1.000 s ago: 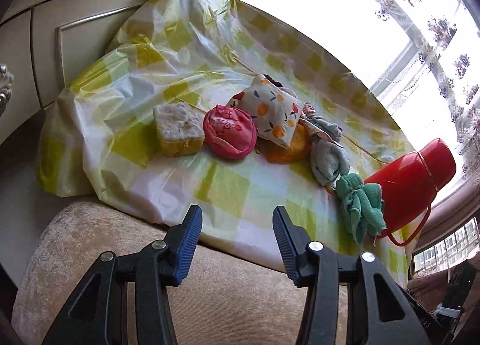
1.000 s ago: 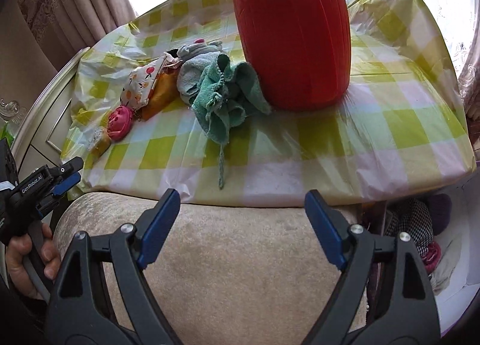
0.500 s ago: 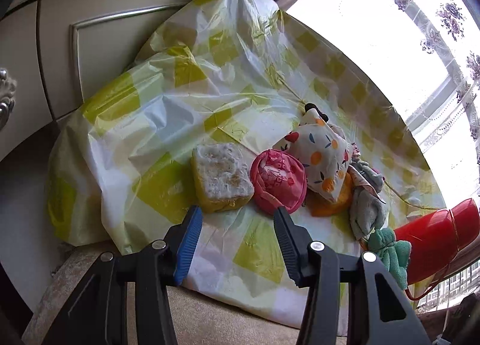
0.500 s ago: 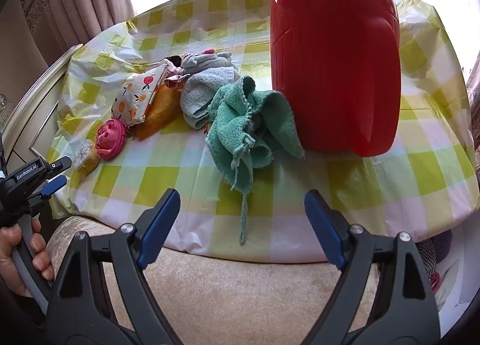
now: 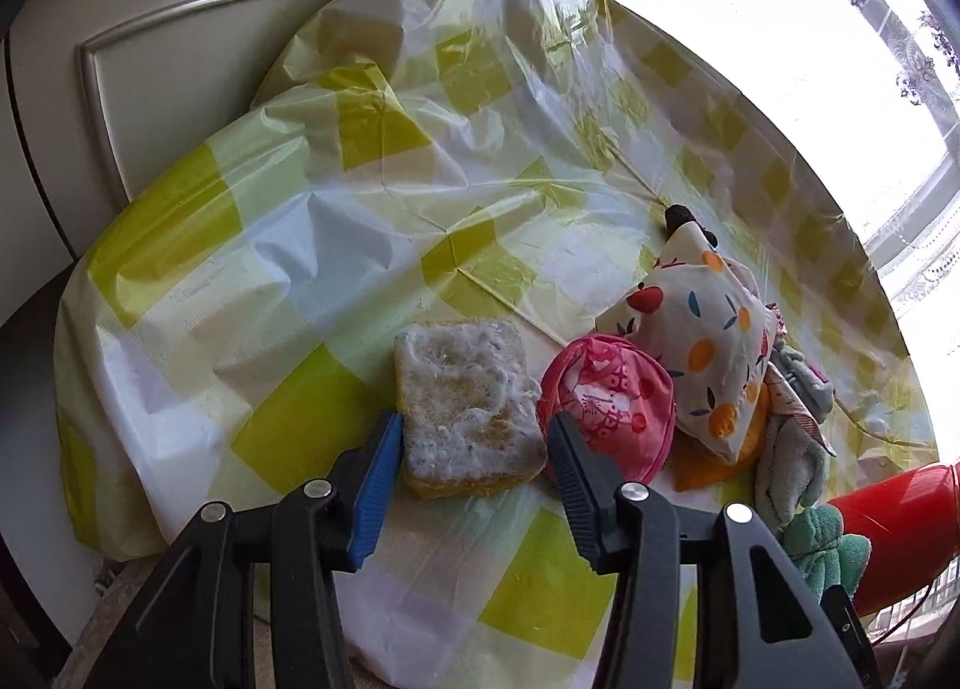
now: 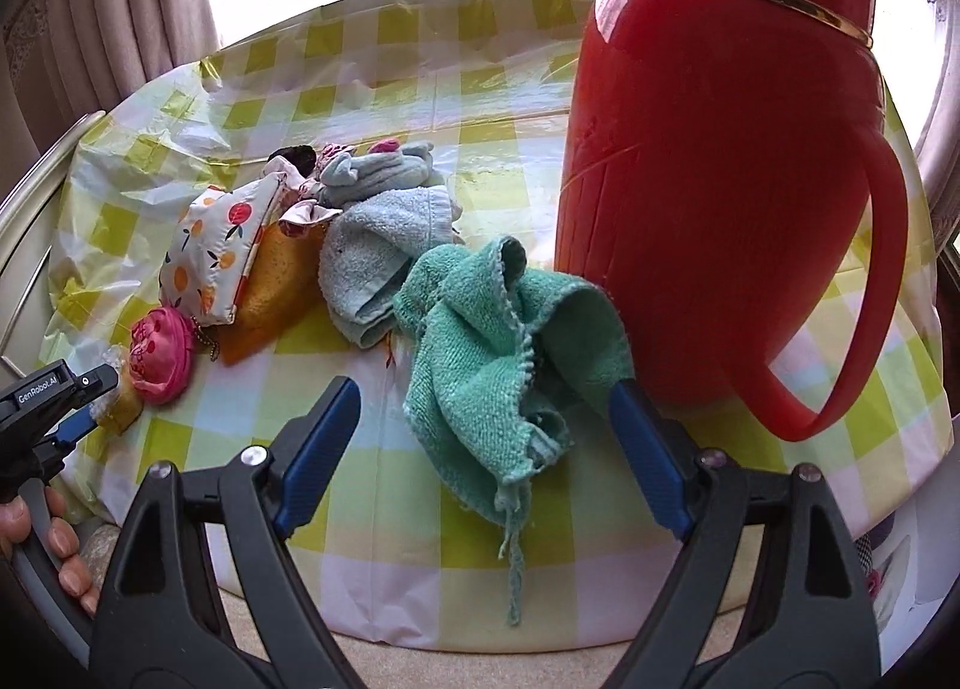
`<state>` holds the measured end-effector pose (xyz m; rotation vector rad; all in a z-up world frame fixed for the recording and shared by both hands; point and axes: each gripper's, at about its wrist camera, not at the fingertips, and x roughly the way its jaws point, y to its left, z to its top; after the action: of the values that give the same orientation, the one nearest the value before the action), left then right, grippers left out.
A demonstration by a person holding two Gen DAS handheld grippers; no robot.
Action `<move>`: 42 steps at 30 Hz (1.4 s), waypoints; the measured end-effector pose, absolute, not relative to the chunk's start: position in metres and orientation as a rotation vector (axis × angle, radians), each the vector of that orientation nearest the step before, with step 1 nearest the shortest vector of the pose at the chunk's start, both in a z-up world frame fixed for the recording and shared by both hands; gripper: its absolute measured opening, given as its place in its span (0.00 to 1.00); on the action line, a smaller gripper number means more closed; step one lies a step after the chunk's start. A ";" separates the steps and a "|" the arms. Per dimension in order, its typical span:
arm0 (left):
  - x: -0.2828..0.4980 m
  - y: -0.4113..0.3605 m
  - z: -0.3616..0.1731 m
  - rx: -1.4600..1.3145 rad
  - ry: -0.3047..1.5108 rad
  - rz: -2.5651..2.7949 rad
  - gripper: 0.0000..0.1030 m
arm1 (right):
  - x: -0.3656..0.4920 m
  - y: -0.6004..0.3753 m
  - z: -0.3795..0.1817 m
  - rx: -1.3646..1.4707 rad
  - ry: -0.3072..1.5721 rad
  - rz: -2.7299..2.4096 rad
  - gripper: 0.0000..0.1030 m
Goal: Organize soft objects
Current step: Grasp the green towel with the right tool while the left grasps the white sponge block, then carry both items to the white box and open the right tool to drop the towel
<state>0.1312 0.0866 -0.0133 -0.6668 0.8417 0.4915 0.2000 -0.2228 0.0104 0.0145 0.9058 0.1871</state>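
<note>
A table under a yellow-and-white checked plastic cloth holds a row of soft things. The left gripper is part open, its blue pads either side of a worn yellow sponge; whether they touch it cannot be told. Just right of it lie a pink round pouch and a fruit-print pouch. The right gripper stands wide open and holds nothing, with a crumpled green towel between its fingers. A grey-blue towel lies beyond it to the left, a red thermos jug to the right
</note>
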 end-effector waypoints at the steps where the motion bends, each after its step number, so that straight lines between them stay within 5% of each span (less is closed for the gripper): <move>1: 0.132 0.085 -0.014 -0.658 0.845 0.493 0.49 | 0.203 -0.222 0.010 0.021 0.905 0.176 0.84; 5: 0.132 0.085 -0.015 -0.649 0.845 0.490 0.45 | 0.216 -0.218 0.000 0.028 0.934 0.158 0.84; 6: 0.132 0.085 -0.015 -0.652 0.842 0.488 0.44 | 0.219 -0.217 -0.003 0.029 0.946 0.158 0.80; 9: 0.128 0.087 -0.015 -0.664 0.831 0.482 0.40 | 0.225 -0.216 -0.015 0.049 0.991 0.176 0.45; 15: 0.115 0.088 -0.011 -0.706 0.790 0.448 0.22 | 0.215 -0.220 -0.016 0.072 0.984 0.216 0.25; 42: 0.066 0.023 0.027 -0.627 0.731 0.272 0.18 | 0.147 -0.263 0.017 0.188 0.934 0.360 0.17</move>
<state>0.0662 0.0229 0.0267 -0.6271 0.7308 0.2721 0.1470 -0.2626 0.0167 0.1876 0.9340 0.3596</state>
